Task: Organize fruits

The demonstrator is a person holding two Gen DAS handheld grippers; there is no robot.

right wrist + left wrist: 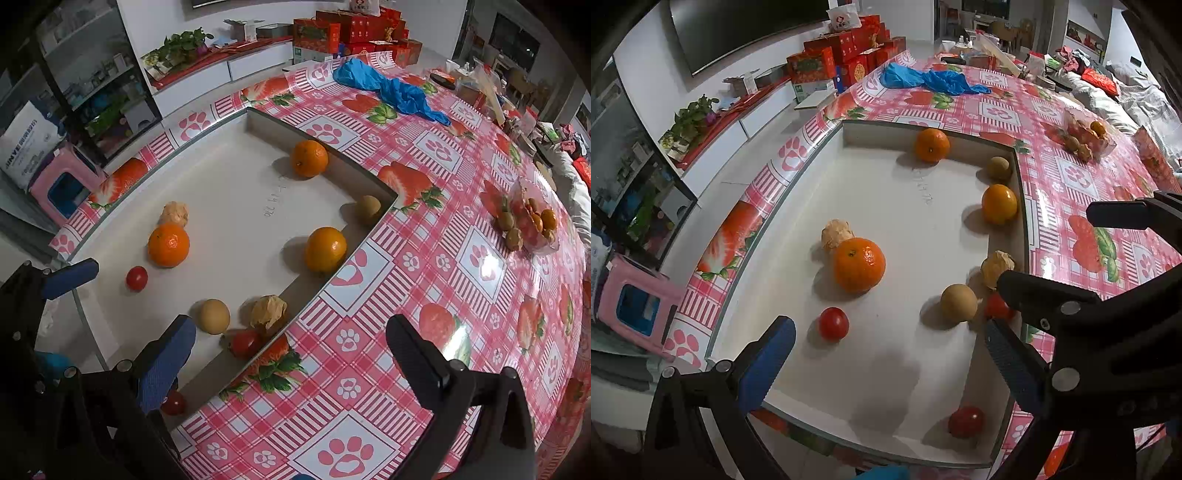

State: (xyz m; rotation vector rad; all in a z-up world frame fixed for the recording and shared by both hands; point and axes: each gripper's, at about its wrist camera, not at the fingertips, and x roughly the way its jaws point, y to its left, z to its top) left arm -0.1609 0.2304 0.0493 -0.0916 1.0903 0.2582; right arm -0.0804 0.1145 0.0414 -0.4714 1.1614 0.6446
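Pink paw-print cloth covers the bench (1067,173). From the left wrist, the left claw (886,350) gapes wide and empty above the white tray (886,206); a cherry tomato (833,324) lies just ahead, a large orange (859,264) beyond.

From the right wrist, the right claw (291,350) is also wide and empty, straddling the tray's (236,177) right wall; a husked fruit (269,312) and a tomato (245,342) sit between its fingers.
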